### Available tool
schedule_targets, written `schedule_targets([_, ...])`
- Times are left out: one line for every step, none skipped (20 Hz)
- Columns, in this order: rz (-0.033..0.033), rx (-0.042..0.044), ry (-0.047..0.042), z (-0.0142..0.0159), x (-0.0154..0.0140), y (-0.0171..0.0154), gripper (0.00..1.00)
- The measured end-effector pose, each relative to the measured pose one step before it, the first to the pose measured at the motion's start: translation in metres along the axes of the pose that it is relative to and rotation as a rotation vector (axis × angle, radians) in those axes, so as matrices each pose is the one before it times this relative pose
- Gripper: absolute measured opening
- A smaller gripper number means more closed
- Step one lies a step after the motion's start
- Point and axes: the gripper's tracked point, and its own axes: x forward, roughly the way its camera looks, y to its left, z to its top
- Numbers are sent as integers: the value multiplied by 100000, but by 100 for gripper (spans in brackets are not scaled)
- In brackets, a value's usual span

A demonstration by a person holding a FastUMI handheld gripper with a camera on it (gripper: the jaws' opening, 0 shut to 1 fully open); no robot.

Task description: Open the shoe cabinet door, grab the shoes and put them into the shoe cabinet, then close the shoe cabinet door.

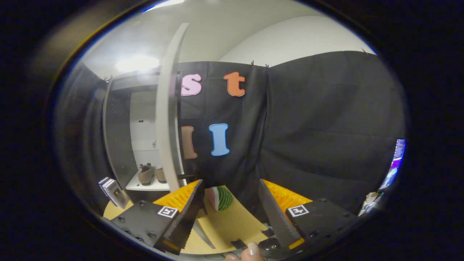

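Gripper view shows your gripper spread wide with nothing between its fingers, a watermelon-slice toy on the table just ahead, and beyond it the shoes inside the cabinet, door open.

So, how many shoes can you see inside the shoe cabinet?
2. Both stand side by side on the white shelf inside the open cabinet: one shoe, and a second shoe partly hidden behind the door. More may be hidden.
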Motion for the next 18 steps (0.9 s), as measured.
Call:
schedule_targets([1917,618,532,-60,1242,-423,94])
schedule_targets([1939,414,889,-273,1204,-192,94])
schedule_targets([1595,45,878,-211,1223,-272,94])
schedule_targets([1414,-241,827,-335,1286,7,94])
schedule_targets([1594,-253,664,-196,1072,94,94])
schedule_targets([2057,-9,377,-5,901,295,94])
schedule_targets([1824,-273,340,13,644,380,94])
schedule_targets([2051,-440,249,16,31,224,94])
schedule_targets([1884,-575,-137,20,175,178,94])
schedule_targets([1694,-312,-112,-156,361,260,94])
schedule_targets([681,-563,-249,157,1123,394,94])
schedule_targets([671,114,-286,97,497,85,94])
schedule_targets([576,497,-619,156,185,175,94])
schedule_targets([40,391,-991,196,-95,-30,94])
schedule_targets([108,540,-760,77,-104,130,93])
schedule_targets([-225,-5,-224,-132,-113,180,93])
schedule_targets([-23,563,-431,63,-111,161,93])
schedule_targets([501,232,272,-239,-118,354,93])
